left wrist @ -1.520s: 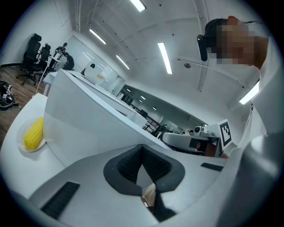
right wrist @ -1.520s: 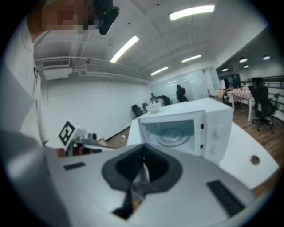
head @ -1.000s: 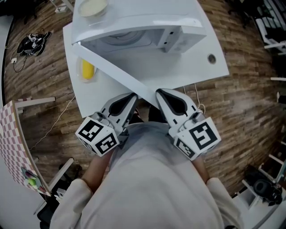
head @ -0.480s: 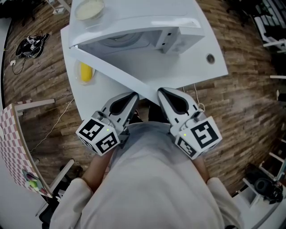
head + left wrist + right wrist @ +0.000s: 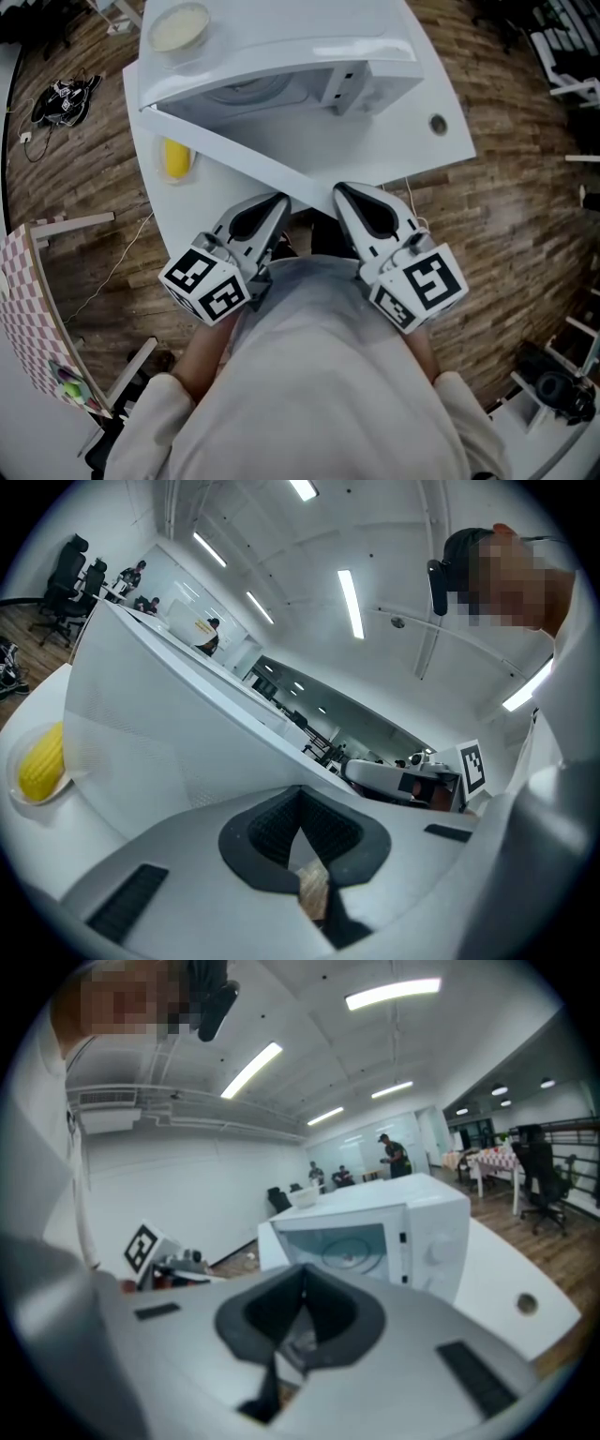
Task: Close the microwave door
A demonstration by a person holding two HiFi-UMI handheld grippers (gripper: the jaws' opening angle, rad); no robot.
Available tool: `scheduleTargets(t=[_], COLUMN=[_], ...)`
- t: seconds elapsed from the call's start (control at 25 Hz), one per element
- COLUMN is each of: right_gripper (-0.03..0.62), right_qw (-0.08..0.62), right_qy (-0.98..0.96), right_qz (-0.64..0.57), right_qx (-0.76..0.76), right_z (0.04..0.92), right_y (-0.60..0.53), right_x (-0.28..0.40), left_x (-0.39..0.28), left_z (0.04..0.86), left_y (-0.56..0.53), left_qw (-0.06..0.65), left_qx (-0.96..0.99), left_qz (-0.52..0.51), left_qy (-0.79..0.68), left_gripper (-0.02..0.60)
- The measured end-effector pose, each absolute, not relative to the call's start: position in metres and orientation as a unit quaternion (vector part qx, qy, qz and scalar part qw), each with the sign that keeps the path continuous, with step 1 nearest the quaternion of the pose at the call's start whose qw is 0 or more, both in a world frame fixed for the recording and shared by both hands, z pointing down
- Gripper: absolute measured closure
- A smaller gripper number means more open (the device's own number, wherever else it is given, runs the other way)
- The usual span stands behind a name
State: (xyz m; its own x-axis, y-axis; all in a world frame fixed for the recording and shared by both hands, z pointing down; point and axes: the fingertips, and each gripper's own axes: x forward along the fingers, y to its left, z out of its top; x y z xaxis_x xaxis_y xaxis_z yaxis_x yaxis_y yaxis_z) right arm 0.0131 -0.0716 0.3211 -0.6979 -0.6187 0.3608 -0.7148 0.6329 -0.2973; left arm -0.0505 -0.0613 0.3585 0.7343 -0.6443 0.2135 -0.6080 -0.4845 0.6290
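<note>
White rectangular table (image 5: 375,155) on brown wood-plank floor (image 5: 525,216). Directly on table: white microwave oven (image 5: 281,33), its door (image 5: 244,155) open; yellow corn-like item (image 5: 176,157) at left, near microwave. Round grey grommet (image 5: 438,123) near right edge.

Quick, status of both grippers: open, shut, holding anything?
Left gripper: shut, holding nothing.
Right gripper: shut, holding nothing.

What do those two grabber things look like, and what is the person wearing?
The left gripper and right gripper are light grey plastic, narrowing to a point. Each has a black teardrop-shaped pad and, at the back, a white cube printed with black square markers. No cables show. The person wears a pale cream long-sleeved top.
</note>
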Motion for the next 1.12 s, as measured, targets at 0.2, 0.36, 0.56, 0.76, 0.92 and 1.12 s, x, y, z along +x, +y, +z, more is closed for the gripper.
scheduleTargets(t=[0.2,0.36,0.56,0.76,0.92,1.12], right_gripper=[0.572,0.572,0.572,0.572,0.572,0.572], right_qw=[0.111,0.111,0.11,0.106,0.103,0.097], right_qy=[-0.894,-0.895,-0.895,-0.895,-0.895,-0.895], right_qz=[0.214,0.216,0.219,0.22,0.221,0.223], right_qx=[0.376,0.375,0.373,0.374,0.375,0.374], right_z=[0.321,0.324,0.325,0.325,0.324,0.322], right_y=[-0.076,-0.079,-0.081,-0.084,-0.086,-0.088], right_x=[0.02,0.022,0.026,0.03,0.034,0.038], left_x=[-0.048,-0.047,-0.045,-0.043,-0.041,-0.039], left_z=[0.359,0.36,0.361,0.361,0.361,0.36], left_y=[-0.065,-0.069,-0.074,-0.078,-0.081,-0.086], left_qw=[0.357,0.357,0.357,0.357,0.358,0.356], left_qx=[0.859,0.858,0.856,0.854,0.853,0.852], left_qz=[-0.028,-0.028,-0.029,-0.029,-0.031,-0.033], left_qy=[-0.366,-0.369,-0.373,-0.377,-0.379,-0.382], left_gripper=[0.565,0.565,0.565,0.565,0.565,0.565])
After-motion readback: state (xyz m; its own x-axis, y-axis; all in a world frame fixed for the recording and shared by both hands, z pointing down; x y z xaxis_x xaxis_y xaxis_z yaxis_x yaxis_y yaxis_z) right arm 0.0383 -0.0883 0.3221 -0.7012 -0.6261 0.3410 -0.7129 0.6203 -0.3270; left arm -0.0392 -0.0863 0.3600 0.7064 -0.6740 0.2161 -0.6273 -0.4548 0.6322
